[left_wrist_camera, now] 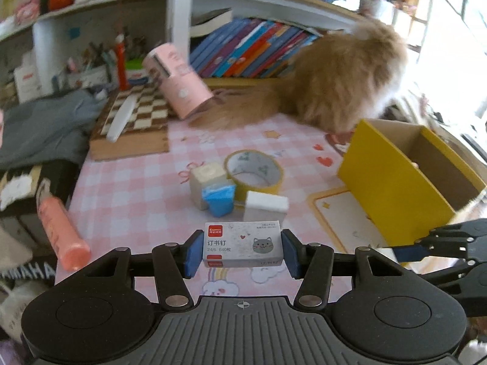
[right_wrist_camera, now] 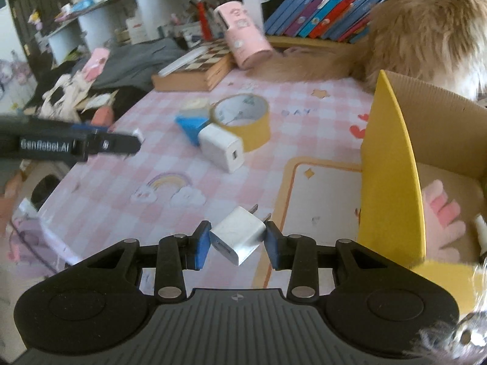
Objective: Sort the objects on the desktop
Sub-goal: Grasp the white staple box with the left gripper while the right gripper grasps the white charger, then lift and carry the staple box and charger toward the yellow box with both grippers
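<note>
My left gripper (left_wrist_camera: 242, 251) is shut on a grey box of staples (left_wrist_camera: 243, 244) with a cat drawing, held above the pink checked mat (left_wrist_camera: 127, 188). My right gripper (right_wrist_camera: 239, 241) is shut on a white plug adapter (right_wrist_camera: 240, 234), its two prongs pointing up and right, lifted off the mat. Further out on the mat lie a roll of yellow tape (left_wrist_camera: 254, 170), a beige cube (left_wrist_camera: 205, 179), a blue block (left_wrist_camera: 219, 199) and a second white charger (left_wrist_camera: 265, 206). The yellow cardboard box (left_wrist_camera: 392, 179) stands open at the right; pink soft things lie inside (right_wrist_camera: 444, 216).
A fluffy ginger cat (left_wrist_camera: 344, 82) sits at the back of the desk beside the box. A tipped pink tube (left_wrist_camera: 179, 82) leans on a chessboard case (left_wrist_camera: 131, 124). An orange tube (left_wrist_camera: 62, 231) lies at the left edge. Books line the back shelf (left_wrist_camera: 252, 48).
</note>
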`<state>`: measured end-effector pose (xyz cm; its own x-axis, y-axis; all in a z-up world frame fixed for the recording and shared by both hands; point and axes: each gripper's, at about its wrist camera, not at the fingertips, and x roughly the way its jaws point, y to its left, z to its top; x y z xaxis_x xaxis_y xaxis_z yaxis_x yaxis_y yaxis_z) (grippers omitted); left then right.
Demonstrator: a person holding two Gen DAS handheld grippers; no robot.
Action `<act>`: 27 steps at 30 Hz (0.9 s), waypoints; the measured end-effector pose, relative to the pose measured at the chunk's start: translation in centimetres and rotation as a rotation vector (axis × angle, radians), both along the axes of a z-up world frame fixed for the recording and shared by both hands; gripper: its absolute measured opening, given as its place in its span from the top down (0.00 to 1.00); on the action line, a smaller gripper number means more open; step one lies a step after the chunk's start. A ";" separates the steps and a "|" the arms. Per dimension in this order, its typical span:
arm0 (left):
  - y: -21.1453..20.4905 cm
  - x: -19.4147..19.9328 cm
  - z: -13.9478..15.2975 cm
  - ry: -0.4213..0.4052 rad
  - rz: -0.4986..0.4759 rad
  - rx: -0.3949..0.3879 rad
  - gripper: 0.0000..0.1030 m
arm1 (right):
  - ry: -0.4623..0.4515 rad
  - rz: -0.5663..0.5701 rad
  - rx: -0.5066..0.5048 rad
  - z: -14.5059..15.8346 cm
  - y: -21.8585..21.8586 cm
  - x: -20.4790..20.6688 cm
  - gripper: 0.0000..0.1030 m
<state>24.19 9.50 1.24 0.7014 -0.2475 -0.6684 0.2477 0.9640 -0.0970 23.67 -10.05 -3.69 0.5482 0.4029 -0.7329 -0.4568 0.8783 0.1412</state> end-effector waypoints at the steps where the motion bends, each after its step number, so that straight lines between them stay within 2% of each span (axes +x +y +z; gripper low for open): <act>1: 0.0 -0.3 0.3 -0.007 -0.012 0.001 0.49 | 0.004 0.008 -0.004 0.1 0.0 -0.3 0.66; 9: -0.3 -4.6 1.8 -0.045 -0.084 0.002 0.49 | -0.027 0.020 -0.027 1.6 0.1 -3.8 0.66; 17: -0.2 -8.8 3.7 -0.069 -0.139 -0.047 0.49 | -0.021 0.029 -0.006 3.2 0.0 -8.2 0.66; 21: -0.7 -10.0 3.4 -0.083 -0.167 -0.035 0.49 | -0.019 -0.004 -0.003 3.6 -0.6 -10.3 0.66; 27: -1.9 -11.3 2.6 -0.059 -0.233 -0.057 0.49 | -0.011 -0.080 -0.014 3.5 -1.8 -12.9 0.66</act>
